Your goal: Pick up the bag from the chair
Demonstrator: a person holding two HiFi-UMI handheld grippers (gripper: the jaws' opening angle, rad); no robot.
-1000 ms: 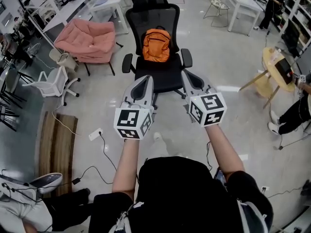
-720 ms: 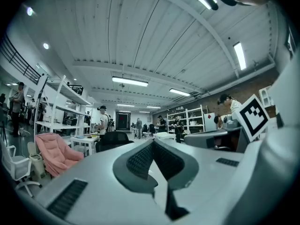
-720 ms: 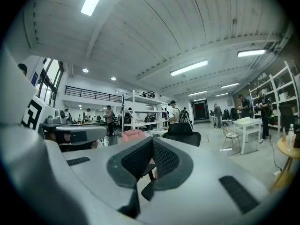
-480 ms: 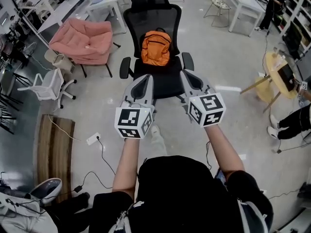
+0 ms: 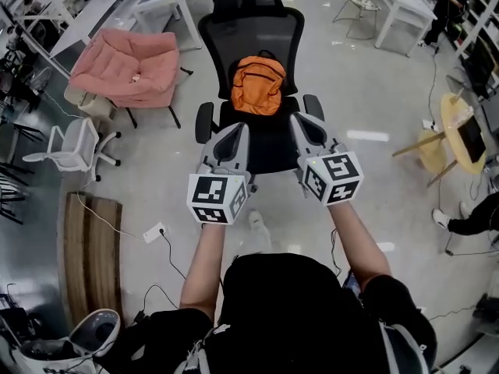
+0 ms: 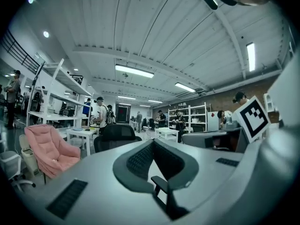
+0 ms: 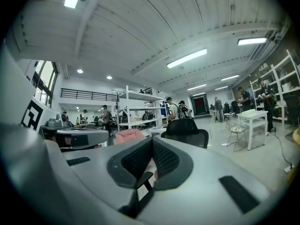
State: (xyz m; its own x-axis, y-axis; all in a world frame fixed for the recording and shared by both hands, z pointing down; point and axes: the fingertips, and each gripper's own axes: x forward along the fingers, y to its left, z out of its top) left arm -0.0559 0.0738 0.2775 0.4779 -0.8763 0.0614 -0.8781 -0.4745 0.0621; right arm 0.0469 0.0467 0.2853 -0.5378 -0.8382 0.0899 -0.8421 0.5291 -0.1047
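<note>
An orange backpack [image 5: 258, 85] leans upright against the mesh back of a black office chair [image 5: 268, 137], resting on its seat. My left gripper [image 5: 236, 129] hovers over the seat's front left, short of the bag, with its jaws shut and empty. My right gripper [image 5: 303, 122] is level with it by the right armrest, also shut on nothing. In the left gripper view the jaws of the left gripper [image 6: 153, 142] meet at the tip, and the chair's top [image 6: 117, 131] shows beyond. The right gripper view shows the right gripper [image 7: 152, 141] the same way, below the chair back [image 7: 185, 127]. The bag is hidden in both gripper views.
A pink padded chair [image 5: 129, 59] stands left of the office chair, with a small white chair [image 5: 72, 145] nearer. White tables [image 5: 402, 8] and a yellow round table [image 5: 460, 135] are to the right. A power strip and cables [image 5: 154, 232] lie on the floor. Several people stand at far shelves.
The office chair and bag now sit a little lower and nearer in the head view. Both grippers keep the same pose, side by side and shut.
</note>
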